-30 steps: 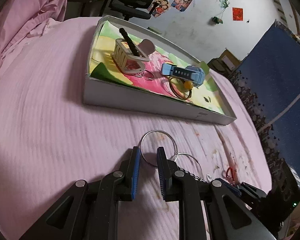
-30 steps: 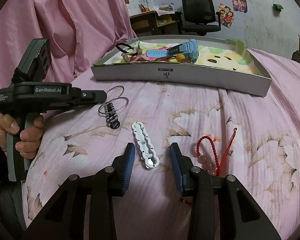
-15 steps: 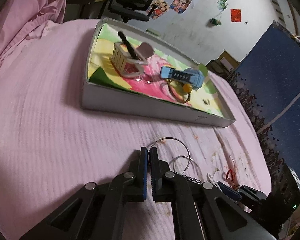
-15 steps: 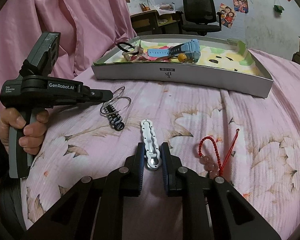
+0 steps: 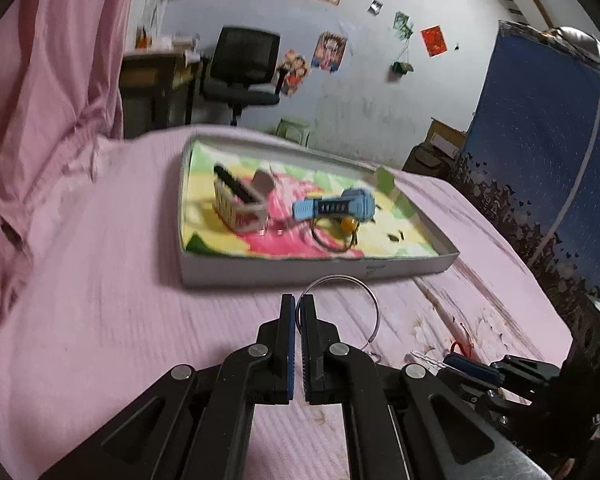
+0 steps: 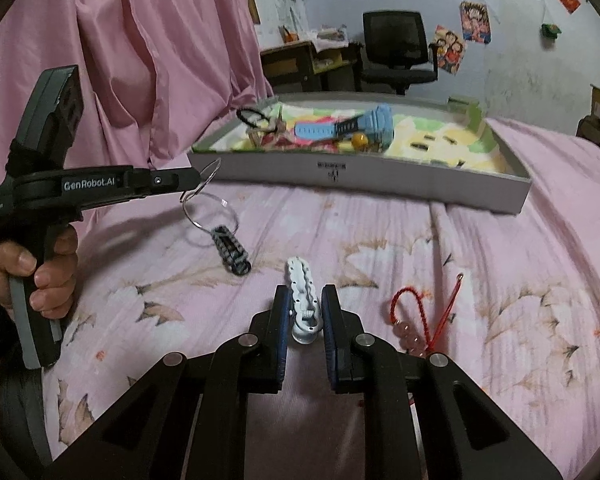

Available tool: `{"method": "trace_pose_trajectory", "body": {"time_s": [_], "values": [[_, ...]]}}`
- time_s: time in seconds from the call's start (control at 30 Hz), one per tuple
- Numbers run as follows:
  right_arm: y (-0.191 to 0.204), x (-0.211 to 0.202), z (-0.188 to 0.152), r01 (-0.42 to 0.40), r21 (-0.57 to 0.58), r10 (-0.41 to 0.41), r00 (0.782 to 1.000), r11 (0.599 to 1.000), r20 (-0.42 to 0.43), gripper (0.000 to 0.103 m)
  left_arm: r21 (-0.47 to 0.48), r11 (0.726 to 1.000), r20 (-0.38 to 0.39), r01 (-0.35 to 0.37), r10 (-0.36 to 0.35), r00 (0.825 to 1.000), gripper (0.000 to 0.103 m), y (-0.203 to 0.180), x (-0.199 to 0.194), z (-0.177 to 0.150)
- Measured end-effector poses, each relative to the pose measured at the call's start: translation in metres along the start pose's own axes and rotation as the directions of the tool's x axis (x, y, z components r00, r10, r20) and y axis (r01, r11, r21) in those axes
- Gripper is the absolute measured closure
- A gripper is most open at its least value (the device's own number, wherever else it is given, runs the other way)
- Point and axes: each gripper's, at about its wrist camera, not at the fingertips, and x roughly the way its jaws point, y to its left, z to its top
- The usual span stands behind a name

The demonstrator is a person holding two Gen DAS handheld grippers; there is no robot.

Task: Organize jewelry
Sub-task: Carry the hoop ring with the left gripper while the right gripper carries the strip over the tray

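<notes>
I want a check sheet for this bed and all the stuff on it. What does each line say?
Surface: pink bedspread, flower print near the grippers.
Job's things: wire rings with braided fob lifted; white clip; red bead cord on the bedspread.
Tray: box holds blue watch, small basket, a bangle.
Clutter: nothing seen.
Grippers: left gripper shut on the rings; right gripper shut on the clip, jaws having just closed.
Cables: nothing seen.
Surroundings: pink curtain, office chair, desk, posters, blue starry panel.
</notes>
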Motion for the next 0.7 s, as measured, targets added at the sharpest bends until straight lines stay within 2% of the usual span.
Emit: {"method": "trace_pose_trajectory", "body": {"time_s": [0.1,0.43,0.7], "values": [[0.002,-0.006,0.003,0.003,-0.003,-0.003,1.0,1.0,0.03,0.09,0.025,0.999,0.035,-0.021,0.02,0.999,0.1,-0.006,-0.007,0.001],[0.008,-0.006,0.005,0.022,-0.021,-0.021,0.999,1.0,0.038,0.09,0.041,0.998,0.068,-0.037,0.034,0.997,0.1,-0.014,-0.016,-0.006],[0.007,-0.021,0.012,0.045,-0.008,-0.044,0.99,0.999,0.135,0.09,0.037,0.998,0.094,-0.058,0.054,0.994,0.1,-0.017,-0.02,-0.008]]}}
